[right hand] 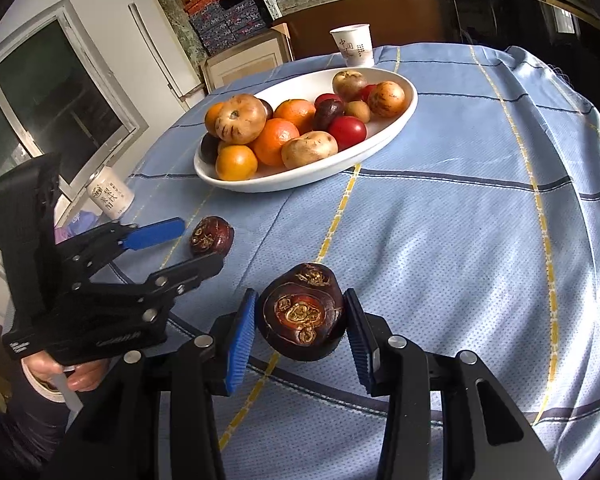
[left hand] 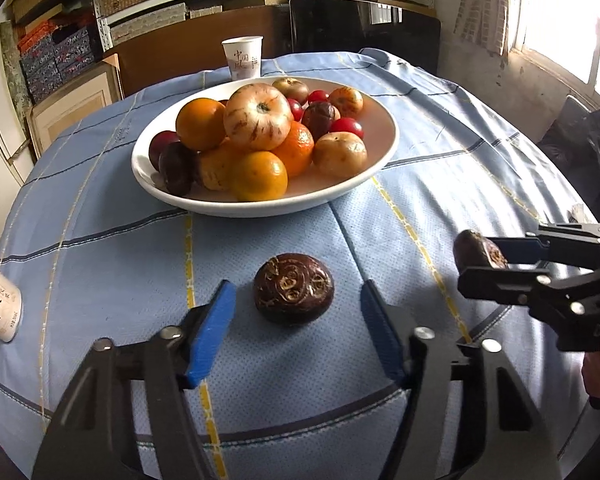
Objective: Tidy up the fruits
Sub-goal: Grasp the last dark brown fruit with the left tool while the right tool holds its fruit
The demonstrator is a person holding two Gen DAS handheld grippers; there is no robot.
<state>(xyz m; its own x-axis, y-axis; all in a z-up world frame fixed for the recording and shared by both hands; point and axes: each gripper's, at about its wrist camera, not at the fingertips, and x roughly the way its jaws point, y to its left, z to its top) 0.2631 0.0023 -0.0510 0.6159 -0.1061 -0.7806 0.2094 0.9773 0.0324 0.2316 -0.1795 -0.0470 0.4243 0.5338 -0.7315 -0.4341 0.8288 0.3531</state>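
The dark, wrinkled passion fruit (left hand: pixel 293 289) lies on the blue checked tablecloth (left hand: pixel 440 160), on the near side of the white fruit bowl (left hand: pixel 384 152) and well apart from it; it sits between the blue pads of the left gripper (left hand: pixel 296 332), which do not touch it, with cloth showing on both sides; those jaws stand partly open around the fruit. A second passion fruit (right hand: pixel 301 311) is clamped between the pads of the right gripper (right hand: pixel 300 330), lifted clear of the cloth, nearer than the bowl and to the right of the first fruit.

Judging by the shrivelled, leathery rind, each fruit is light and fairly firm, likely a little yielding under pressure; the skin looks dry, so slipping seems unlikely, though the rounded shape could roll; a hold across the widest part of the body, pads on opposite flanks, seems best.

The left gripper slants down at the cloth, fruit centred ahead of it; the right gripper also tilts downward, aimed toward the bowl; a hand (right hand: pixel 74 376) grips the left tool's handle.
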